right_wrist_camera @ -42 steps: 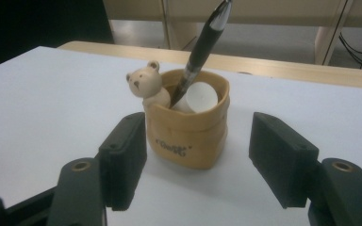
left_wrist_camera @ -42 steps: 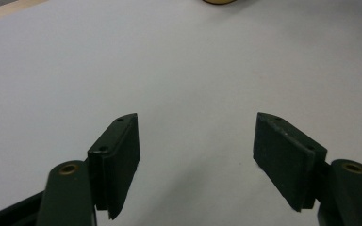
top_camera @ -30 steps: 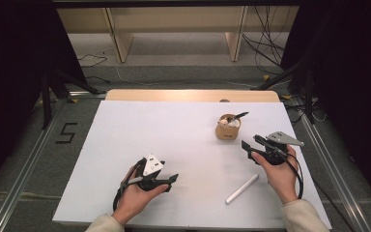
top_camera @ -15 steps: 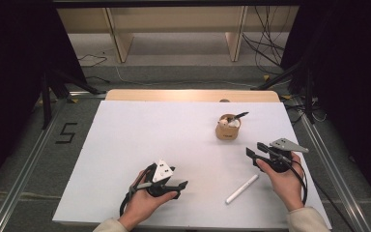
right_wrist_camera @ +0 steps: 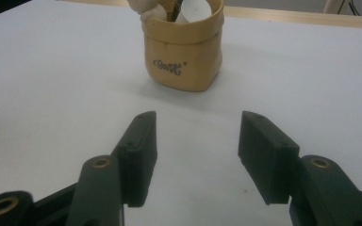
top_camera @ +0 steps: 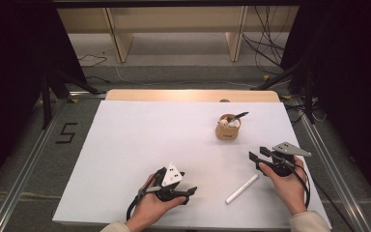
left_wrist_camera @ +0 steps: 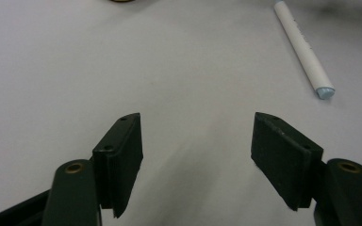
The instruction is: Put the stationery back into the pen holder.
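A white marker [top_camera: 242, 188] lies on the white table [top_camera: 140, 140] near its front edge, between my two hands. My left gripper [top_camera: 189, 193] rests low to the marker's left, pointing right, jaws open and empty; in the left gripper view [left_wrist_camera: 195, 141] the marker [left_wrist_camera: 303, 49] lies ahead to the right. My right gripper [top_camera: 257, 153] hovers just right of the marker, aimed at a small tan pouch [top_camera: 228, 128] holding a dark pen and white items. Its jaws [right_wrist_camera: 195, 141] have just been closing but stand apart with nothing between them, the pouch [right_wrist_camera: 184, 52] ahead.
A wooden strip [top_camera: 193, 95] runs along the table's far edge. Metal rails [top_camera: 24, 174] flank the table on both sides. Shelving legs and cables sit on the floor beyond.
My left hand has slid right along the table's front toward the marker. The right hand has stayed about where it was, its jaws a bit narrower.
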Demonstrator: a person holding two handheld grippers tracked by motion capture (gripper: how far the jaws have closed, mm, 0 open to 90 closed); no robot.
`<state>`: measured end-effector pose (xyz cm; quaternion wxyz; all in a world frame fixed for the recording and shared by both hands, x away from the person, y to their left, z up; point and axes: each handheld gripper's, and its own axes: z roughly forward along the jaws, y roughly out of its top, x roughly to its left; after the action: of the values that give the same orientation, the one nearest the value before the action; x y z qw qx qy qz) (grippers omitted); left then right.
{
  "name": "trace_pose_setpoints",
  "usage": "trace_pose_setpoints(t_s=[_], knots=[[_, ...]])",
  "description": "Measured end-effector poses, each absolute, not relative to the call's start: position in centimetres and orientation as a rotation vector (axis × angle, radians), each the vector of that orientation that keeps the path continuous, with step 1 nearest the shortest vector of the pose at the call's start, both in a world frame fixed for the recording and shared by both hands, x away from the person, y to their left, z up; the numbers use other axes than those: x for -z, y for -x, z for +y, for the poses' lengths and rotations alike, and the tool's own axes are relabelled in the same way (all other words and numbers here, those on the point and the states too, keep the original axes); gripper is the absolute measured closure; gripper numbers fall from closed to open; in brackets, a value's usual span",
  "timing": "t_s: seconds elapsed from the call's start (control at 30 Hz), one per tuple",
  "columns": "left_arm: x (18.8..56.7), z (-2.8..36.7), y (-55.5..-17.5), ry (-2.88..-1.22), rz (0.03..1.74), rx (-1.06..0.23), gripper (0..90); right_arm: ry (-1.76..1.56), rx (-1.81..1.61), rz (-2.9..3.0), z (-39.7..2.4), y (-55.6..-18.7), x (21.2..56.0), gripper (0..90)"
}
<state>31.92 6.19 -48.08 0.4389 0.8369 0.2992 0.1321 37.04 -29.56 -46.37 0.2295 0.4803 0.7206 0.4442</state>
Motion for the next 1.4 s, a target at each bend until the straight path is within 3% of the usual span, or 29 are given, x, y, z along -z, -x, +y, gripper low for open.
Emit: trace_pose_setpoints(t_s=[0.33,1.4], knots=[[48.1,4.6,-31.5,-2.073,0.728,-0.295,35.9,-1.313,-1.211,2.000,-29.4,-36.8,46.7,45.4],[48.6,-7.8,-30.7,-2.153,0.656,-0.294,46.8,-1.314,-1.209,1.987,-29.4,-36.9,46.7,44.4]])
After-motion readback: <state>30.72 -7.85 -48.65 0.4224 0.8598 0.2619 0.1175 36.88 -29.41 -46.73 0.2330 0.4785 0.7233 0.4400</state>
